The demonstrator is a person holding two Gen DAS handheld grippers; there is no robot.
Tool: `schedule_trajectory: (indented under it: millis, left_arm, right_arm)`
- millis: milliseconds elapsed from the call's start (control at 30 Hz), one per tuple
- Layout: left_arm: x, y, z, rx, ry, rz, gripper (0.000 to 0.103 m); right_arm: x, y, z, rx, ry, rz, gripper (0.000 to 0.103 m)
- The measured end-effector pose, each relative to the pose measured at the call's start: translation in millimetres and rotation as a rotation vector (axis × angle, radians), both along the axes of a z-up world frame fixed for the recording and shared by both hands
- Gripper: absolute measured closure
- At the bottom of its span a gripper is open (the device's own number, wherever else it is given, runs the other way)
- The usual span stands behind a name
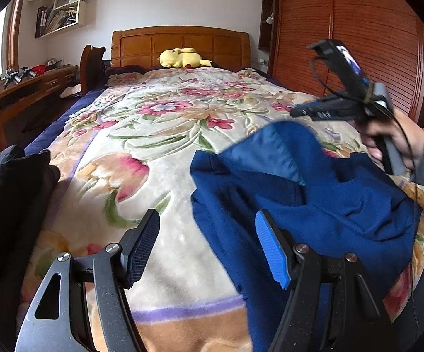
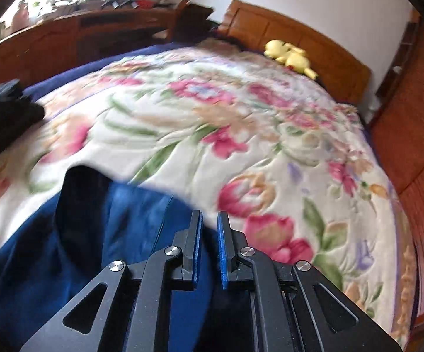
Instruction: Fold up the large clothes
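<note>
Lying rumpled on floral blanket [image 1: 165, 135], blue garment [image 1: 314, 202], left gripper [image 1: 206, 249] fingers apart, right gripper [image 2: 209, 249] fingers nearly together, empty

Loads of open floral blanket [image 1: 165, 135] up the middle of the bed, with only the blue garment [image 1: 329, 202] bunched at the near right, a black clothes heap [image 1: 6, 193] hogging the near left edge, and a yellow plush [image 1: 179, 58] way back by the headboard [image 1: 179, 41].

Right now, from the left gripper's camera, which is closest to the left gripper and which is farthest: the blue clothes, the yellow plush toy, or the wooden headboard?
1. Blue clothes, right beside the left gripper.
2. Yellow plush toy, at the far end of the bed.
3. Wooden headboard, just behind the toy.
</note>
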State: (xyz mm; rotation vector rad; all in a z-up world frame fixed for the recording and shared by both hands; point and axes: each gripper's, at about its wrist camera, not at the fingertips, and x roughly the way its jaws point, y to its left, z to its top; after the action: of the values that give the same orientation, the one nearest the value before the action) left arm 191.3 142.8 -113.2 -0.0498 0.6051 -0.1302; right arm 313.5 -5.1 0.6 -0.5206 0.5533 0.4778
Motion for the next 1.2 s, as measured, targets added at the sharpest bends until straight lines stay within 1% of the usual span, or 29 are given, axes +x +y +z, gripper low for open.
schedule_trajectory:
  millis: [33, 67, 100, 167, 233, 300, 367, 400, 533, 733, 933, 1067, 1200]
  left_arm:
    - [1, -2, 1, -0.003, -0.004, -0.004, 0.034]
    - [1, -6, 3, -0.007, -0.009, -0.012, 0.034]
    - [2, -9, 5, -0.010, -0.014, -0.021, 0.034]
    - [3, -18, 10, -0.016, -0.025, -0.038, 0.034]
    - [5, -26, 13, -0.023, -0.033, -0.058, 0.034]
    - [6, -36, 16, -0.029, -0.040, -0.083, 0.034]
    - [6, -47, 19, -0.032, -0.044, -0.107, 0.034]
    - [7, -54, 20, -0.032, -0.046, -0.121, 0.034]
    - [7, -79, 25, -0.034, -0.054, -0.175, 0.034]
    - [9, -116, 25, -0.020, -0.051, -0.240, 0.034]
    - [13, -133, 16, -0.002, -0.021, -0.257, 0.034]
    - [15, -138, 13, 0.008, -0.011, -0.260, 0.034]
    - [16, -137, 11, 0.011, -0.004, -0.255, 0.034]
  right_arm:
    - [3, 0, 2, 0.010, 0.004, -0.002, 0.086]
    - [2, -3, 5, 0.025, 0.008, -0.006, 0.079]
    - [-1, -7, 7, 0.038, 0.009, -0.009, 0.075]
    - [-13, -20, 10, 0.060, 0.012, -0.001, 0.074]
    - [-27, -41, 11, 0.062, 0.021, 0.013, 0.070]
    - [-46, -64, 7, 0.061, 0.030, 0.016, 0.061]
    - [-65, -88, 3, 0.059, 0.045, 0.012, 0.055]
    - [-71, -100, 0, 0.055, 0.053, 0.003, 0.054]
    - [-104, -148, -14, 0.047, 0.101, -0.029, 0.053]
    - [-138, -198, -38, 0.048, 0.181, -0.070, 0.053]
    - [-151, -214, -41, 0.047, 0.228, -0.058, 0.053]
    - [-150, -218, -49, 0.001, 0.239, -0.063, 0.053]
    - [-136, -214, -62, -0.055, 0.265, -0.088, 0.053]
